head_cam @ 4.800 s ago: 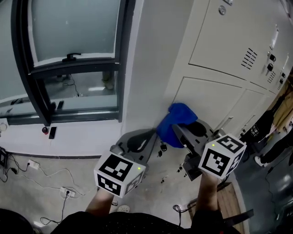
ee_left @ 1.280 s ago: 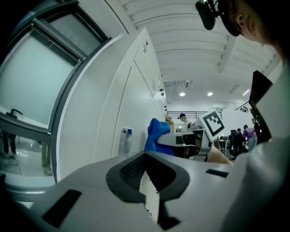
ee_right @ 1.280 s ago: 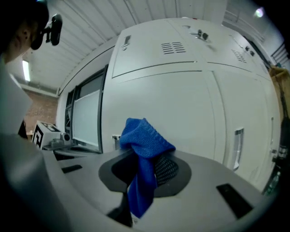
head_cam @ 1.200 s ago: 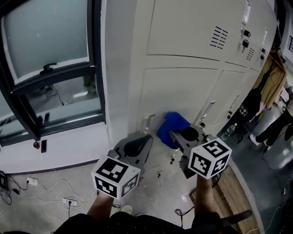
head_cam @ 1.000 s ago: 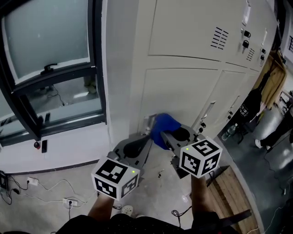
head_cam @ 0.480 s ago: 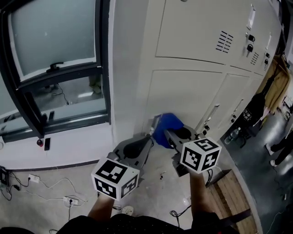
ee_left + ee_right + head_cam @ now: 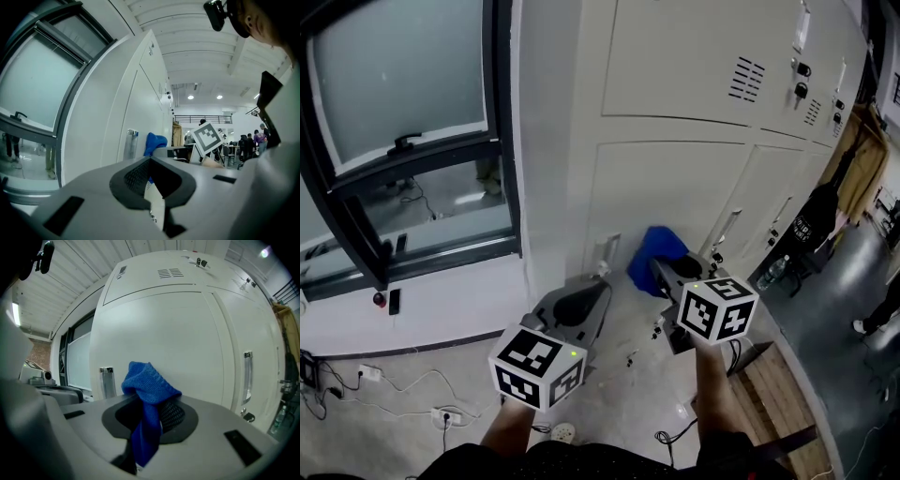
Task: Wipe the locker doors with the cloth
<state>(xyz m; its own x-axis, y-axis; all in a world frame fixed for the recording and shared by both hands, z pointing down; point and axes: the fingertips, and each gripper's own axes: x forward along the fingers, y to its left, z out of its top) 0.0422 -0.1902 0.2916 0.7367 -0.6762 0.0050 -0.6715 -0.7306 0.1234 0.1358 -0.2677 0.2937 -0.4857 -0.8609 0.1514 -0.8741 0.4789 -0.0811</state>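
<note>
My right gripper [image 7: 664, 269] is shut on a blue cloth [image 7: 655, 255], holding it close to the lower cream locker door [image 7: 675, 187]; whether the cloth touches the door I cannot tell. In the right gripper view the cloth [image 7: 146, 385] bunches above the jaws and hangs down between them, with a metal door handle [image 7: 107, 381] just to its left. My left gripper [image 7: 586, 292] is held low and to the left, near the same handle [image 7: 606, 253], jaws shut on nothing. The left gripper view shows the cloth [image 7: 154, 141] beside the handle [image 7: 131, 143].
A black-framed window [image 7: 412, 141] fills the left. Cables and a power strip [image 7: 441, 392] lie on the floor below it. Keys hang from the locks [image 7: 659, 328] of the lower lockers. A wooden board [image 7: 778, 403] and hanging clothes [image 7: 823, 220] are at the right.
My right gripper carried the cloth left towards the handle, then back right across the lower door. The left gripper has hardly moved.
</note>
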